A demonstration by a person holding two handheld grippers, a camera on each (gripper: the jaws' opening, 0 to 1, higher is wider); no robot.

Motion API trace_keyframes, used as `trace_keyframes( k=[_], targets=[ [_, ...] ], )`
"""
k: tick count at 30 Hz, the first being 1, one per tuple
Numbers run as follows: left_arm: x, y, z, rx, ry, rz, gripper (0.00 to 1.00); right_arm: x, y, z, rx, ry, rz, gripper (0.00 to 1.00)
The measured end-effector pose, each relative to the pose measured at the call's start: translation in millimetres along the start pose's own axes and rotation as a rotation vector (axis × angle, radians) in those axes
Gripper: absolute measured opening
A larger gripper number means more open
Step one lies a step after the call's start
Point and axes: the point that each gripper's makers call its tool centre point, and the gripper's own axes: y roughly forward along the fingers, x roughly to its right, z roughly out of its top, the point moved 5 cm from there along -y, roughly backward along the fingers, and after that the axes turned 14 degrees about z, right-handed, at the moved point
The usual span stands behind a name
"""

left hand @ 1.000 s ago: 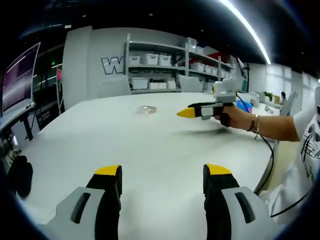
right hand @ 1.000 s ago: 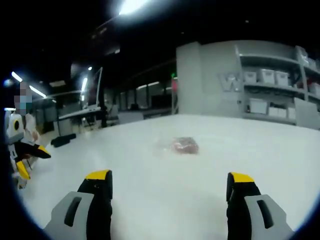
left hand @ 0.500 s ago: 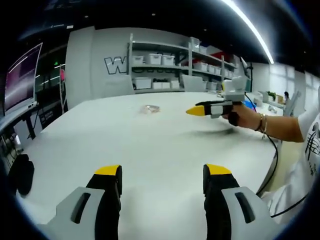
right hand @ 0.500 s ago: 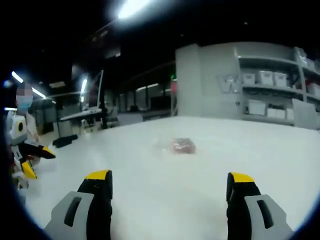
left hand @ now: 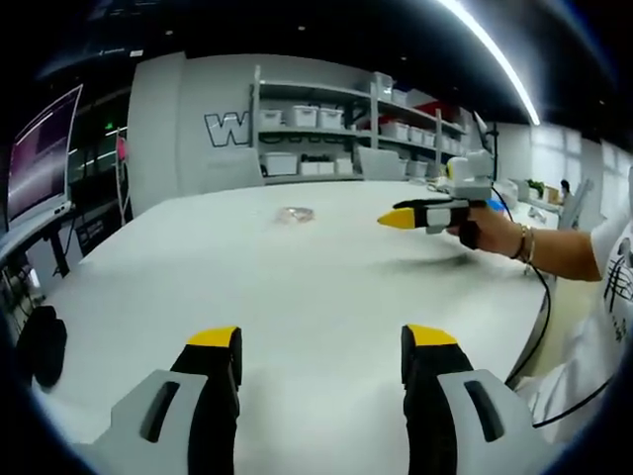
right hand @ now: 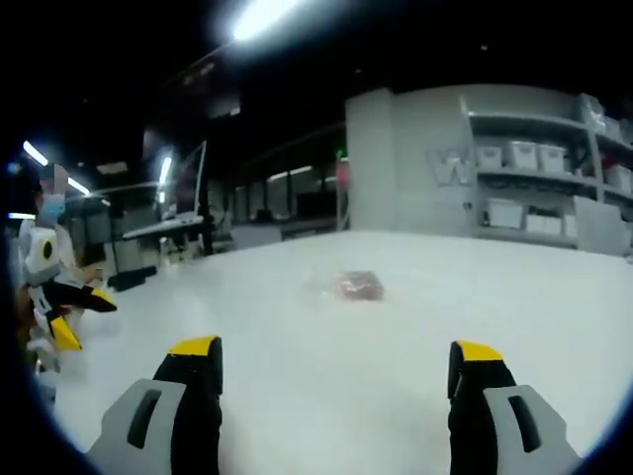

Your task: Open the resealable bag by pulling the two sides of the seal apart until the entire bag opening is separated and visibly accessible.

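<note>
- Since 1 second ago, the right gripper [left hand: 401,218] has drifted rightward and slightly back in the left gripper view, its yellow tip now sitting further from the resealable bag [left hand: 294,214]; in the right gripper view the bag [right hand: 358,286] has barely shifted.
- Both grippers hang above the white table [left hand: 297,297], well apart from the bag, which lies flat and alone toward the far side of the table.
- Left gripper [left hand: 321,341]: its 2 yellow-tipped jaws stand wide apart with nothing between them.
- Right gripper [right hand: 336,356]: jaws likewise spread wide and empty, aimed straight at the bag, probably so the seal can be lined up between them.
- In the right gripper view the bag looks clear with something reddish inside; its seal is too blurred to tell whether it is closed.
- My read: the approach has not begun in earnest, and no part of the seal has been gripped yet.
- Shelves [left hand: 326,129] with white bins stand behind the table, well clear of the work.
</note>
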Motion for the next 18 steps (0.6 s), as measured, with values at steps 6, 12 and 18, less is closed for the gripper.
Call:
trace_keyframes(
  k=[6,12,18],
  targets=[
    [0.3,0,-0.3,0.0,0.0,-0.001,0.64,-5,-12,-0.9,0.007,-0.002,-0.001,0.96],
    [2.7,0,-0.2,0.001,0.002,-0.007,0.64,-8,-22,-5.5,0.01,0.006,-0.005,0.96],
    [5.7,-2,1.6,0.008,0.007,-0.011,0.64,-11,-32,-5.9,0.014,0.006,-0.011,0.96]
  ],
)
